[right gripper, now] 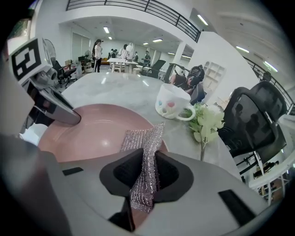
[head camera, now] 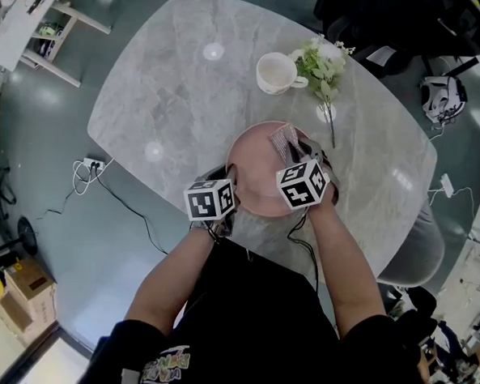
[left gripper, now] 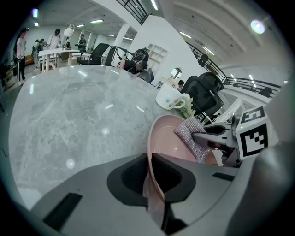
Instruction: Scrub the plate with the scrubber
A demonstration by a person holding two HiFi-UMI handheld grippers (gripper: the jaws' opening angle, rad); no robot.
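Pink plate (head camera: 253, 172) sits clamped in left hand-held gripper (left gripper: 150, 177), scrubber (right gripper: 144, 138) in right hand-held gripper (right gripper: 145, 179).

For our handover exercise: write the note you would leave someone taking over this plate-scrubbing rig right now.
Left gripper: shut on the plate's near rim, on the table.
Right gripper: shut on the scrubber, held against the plate's far side.
Done: both things gripped.
Left: scrub the plate; progress so far cannot be told.
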